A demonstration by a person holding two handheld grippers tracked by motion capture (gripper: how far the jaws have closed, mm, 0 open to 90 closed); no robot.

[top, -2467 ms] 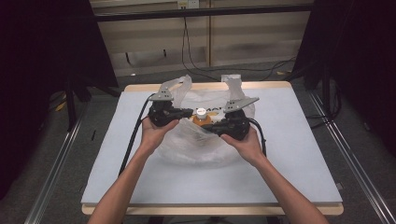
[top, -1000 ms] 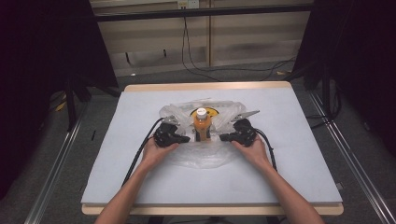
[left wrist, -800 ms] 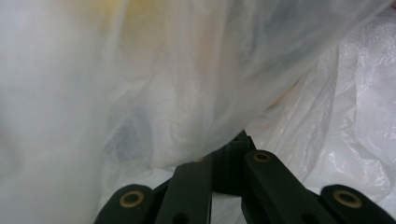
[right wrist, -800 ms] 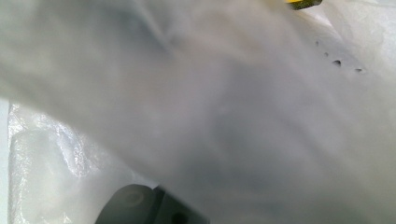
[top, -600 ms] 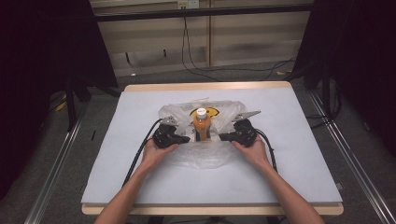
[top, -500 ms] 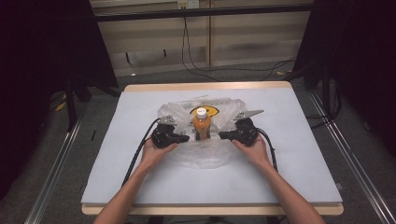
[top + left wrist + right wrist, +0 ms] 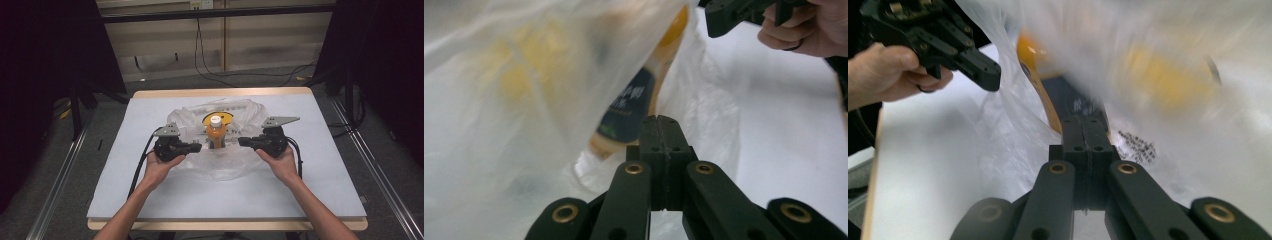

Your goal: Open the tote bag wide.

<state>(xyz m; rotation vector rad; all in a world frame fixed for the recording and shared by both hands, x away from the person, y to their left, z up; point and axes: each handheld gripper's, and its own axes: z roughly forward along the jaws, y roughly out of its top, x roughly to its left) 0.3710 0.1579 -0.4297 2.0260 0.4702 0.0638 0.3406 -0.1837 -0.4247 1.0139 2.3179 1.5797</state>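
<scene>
While we're standing here with a gripper on each side of the bag, it looks like we're in the middle of bagging (or maybe un-bagging, hard to call) a drink bottle. We're holding the left gripper (image 7: 197, 147) at the left edge of the clear plastic bag (image 7: 220, 167) and the right gripper (image 7: 242, 142) at its right edge, both pointing inward at the bottle (image 7: 215, 132).

Both sets of jaws are pressed together flat. In the left gripper view the left gripper's (image 7: 659, 122) jaws are meeting with no gap, right up against the film, and the same goes for the right gripper (image 7: 1084, 121) in its own view. Whether we're actually pinching a fold of plastic between them, we can't tell; the film is too thin and blurry to say.

As for the container: the bag is lying crumpled around the middle of the table (image 7: 320, 190), and the bottle is standing upright inside it, orange liquid, white cap, dark label. Something round and yellow (image 7: 222, 118) is sitting just behind it, seemingly in the bag too.

Next move, we're guessing, calls for both hands working evenly on the bag's edges so the film slides around the bottle without tipping it.
</scene>
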